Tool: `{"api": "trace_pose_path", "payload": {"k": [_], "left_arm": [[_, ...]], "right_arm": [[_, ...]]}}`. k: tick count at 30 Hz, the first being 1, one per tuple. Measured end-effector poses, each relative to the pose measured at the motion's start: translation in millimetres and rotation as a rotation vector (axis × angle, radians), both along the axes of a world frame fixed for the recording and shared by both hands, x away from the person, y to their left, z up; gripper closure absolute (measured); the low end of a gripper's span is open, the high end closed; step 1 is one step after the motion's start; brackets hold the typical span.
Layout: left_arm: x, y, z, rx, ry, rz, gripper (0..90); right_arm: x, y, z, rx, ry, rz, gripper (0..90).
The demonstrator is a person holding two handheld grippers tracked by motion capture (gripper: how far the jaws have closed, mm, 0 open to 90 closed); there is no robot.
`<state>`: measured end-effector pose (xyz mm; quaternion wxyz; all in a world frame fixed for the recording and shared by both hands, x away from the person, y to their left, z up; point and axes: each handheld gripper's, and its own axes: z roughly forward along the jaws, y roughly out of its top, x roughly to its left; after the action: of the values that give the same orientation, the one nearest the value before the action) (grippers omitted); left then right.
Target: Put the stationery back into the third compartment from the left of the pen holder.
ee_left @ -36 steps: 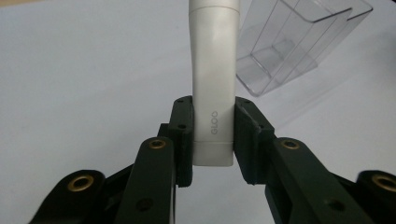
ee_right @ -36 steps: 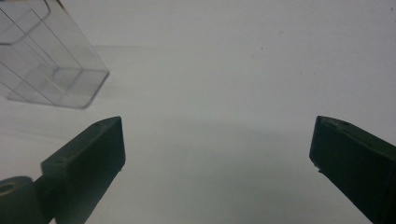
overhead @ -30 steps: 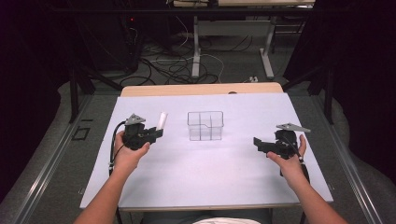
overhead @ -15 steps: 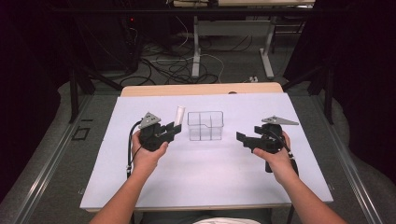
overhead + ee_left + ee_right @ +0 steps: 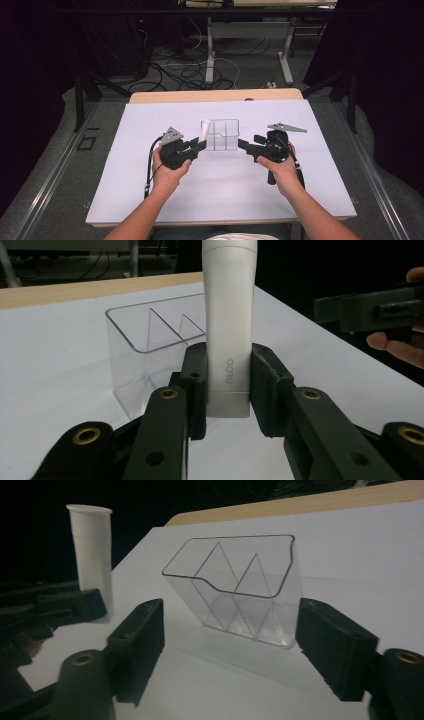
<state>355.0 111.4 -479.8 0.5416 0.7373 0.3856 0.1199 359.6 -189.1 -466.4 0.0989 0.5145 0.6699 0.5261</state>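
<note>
At mid-table, our left gripper [image 5: 199, 145] clamps a white tube [image 5: 229, 325]; our right gripper [image 5: 246, 145], jaws apart, could nudge the light clear bin [image 5: 223, 135] away.

Both forearms are bare, with no sleeves showing, and a strip of white garment shows at the bottom edge of the high view. The left black two-jaw gripper [image 5: 199, 145] carries a grey three-cornered plate on top and trails a black cable that loops down beside the wrist. Its jaw arms are matte black links with brass-ringed pivot holes and blocky pads. The right black two-jaw gripper [image 5: 247, 144] bears a like grey plate, a black handle and the same brass-ringed pivots.
</note>
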Motion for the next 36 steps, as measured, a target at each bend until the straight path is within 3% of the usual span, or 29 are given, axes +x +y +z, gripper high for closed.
{"api": "trace_pose_path", "payload": {"k": [3, 4, 8, 19, 27, 28, 36], "left_arm": [[-2.3, -6.7, -4.8, 0.009, 0.003, -0.017, 71.0], [-2.9, -8.2, -6.1, 0.005, 0.013, -0.026, 71.0], [-5.7, -14.6, -12.2, 0.007, 0.024, -0.03, 71.0], [-8.0, -27.4, -27.7, 0.014, 0.07, -0.039, 70.9], [-10.2, -36.4, -35.0, 0.03, 0.089, -0.049, 70.9], [-9.8, -36.4, -35.1, 0.04, 0.084, -0.06, 70.9], [-12.7, -44.6, -38.8, 0.055, 0.088, -0.081, 71.0]], "right_arm": [[0.3, 6.4, -1.7, 0.028, 0.027, 0.009, 32.5], [0.9, 8.4, -4.5, 0.051, 0.052, 0.036, 34.6], [-1.2, 13.3, -13.4, 0.095, 0.071, 0.056, 37.4], [-3.1, 18.7, -31.2, 0.22, 0.069, 0.067, 43.1], [-4.9, 19.9, -38.6, 0.245, 0.085, 0.073, 46.6], [-6.0, 21.7, -39.5, 0.259, 0.112, 0.076, 48.5], [-7.5, 26.0, -44.1, 0.272, 0.136, 0.075, 53.1]]}}
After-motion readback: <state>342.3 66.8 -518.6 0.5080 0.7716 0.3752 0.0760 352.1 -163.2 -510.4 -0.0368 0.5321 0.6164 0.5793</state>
